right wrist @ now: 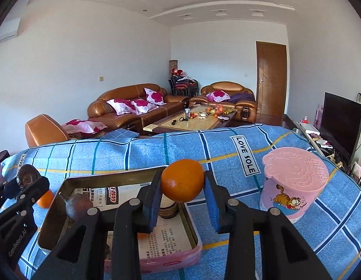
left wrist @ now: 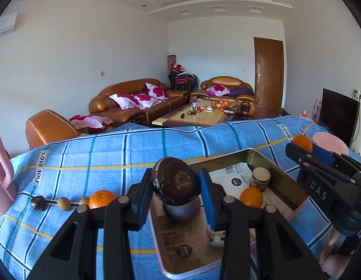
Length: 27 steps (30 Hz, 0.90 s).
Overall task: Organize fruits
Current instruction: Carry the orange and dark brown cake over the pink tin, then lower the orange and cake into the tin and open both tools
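The blue checked cloth (right wrist: 227, 144) carries white labels reading "LOVE SOLE" (right wrist: 244, 154), one just right of the right gripper's (right wrist: 182, 204) fingertips. The black body of the right gripper (left wrist: 320, 193) shows "DAS"; the left gripper's (right wrist: 17, 200) side reads "GenRobot.AI".

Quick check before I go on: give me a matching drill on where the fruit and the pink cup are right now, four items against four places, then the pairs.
Things:
1. dark brown fruit
2. orange
3. pink cup
4. small round fruits

Places:
A. standing on the blue cloth, right of the tin box
B. clamped in the right gripper
C. in a row on the cloth, left of the box
D. clamped in the left gripper

Pairs: 1-D, 2-B, 3-A, 4-C
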{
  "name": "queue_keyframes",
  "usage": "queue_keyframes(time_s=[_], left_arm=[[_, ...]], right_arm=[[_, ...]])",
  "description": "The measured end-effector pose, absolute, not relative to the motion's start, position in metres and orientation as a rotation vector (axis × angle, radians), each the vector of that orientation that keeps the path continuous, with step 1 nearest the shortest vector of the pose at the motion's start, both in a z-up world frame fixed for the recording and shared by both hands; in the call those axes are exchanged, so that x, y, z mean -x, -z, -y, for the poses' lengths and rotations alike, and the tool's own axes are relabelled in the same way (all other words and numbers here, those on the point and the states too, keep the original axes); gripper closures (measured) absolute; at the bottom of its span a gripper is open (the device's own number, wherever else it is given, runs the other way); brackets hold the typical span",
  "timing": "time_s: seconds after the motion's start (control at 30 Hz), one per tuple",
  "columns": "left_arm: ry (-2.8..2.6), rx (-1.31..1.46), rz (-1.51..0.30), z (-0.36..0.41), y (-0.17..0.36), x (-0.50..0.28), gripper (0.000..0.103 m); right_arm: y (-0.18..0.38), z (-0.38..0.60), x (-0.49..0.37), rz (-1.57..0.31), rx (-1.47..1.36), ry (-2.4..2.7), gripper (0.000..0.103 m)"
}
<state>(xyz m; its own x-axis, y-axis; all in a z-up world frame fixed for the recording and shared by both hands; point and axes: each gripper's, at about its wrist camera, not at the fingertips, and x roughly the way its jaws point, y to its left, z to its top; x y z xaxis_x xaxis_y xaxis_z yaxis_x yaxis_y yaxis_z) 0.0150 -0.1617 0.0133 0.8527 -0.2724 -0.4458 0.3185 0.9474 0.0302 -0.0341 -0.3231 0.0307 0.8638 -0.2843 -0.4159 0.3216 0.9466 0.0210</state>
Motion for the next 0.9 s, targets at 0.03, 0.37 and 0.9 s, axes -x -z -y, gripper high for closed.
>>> queue_keyframes(time_s=[0.03,0.37,0.9], left_arm=[[0.321,-0.103,-0.468,0.166,-0.012,-0.018,0.063],[0.362,-0.096,-0.584,0.181,-0.001,-0.038,0.063],[0.35,-0.067,-0.642,0.176,0.006,-0.048,0.064]], right_arm=[[-0.03,0.324,0.031,-0.425,-0.091,0.318,0.066],[-0.024,0.316,-0.001,-0.476,-0.041,0.252,0.066],[-0.001,0.315,-0.042,-0.665,-0.085,0.061,0.066]])
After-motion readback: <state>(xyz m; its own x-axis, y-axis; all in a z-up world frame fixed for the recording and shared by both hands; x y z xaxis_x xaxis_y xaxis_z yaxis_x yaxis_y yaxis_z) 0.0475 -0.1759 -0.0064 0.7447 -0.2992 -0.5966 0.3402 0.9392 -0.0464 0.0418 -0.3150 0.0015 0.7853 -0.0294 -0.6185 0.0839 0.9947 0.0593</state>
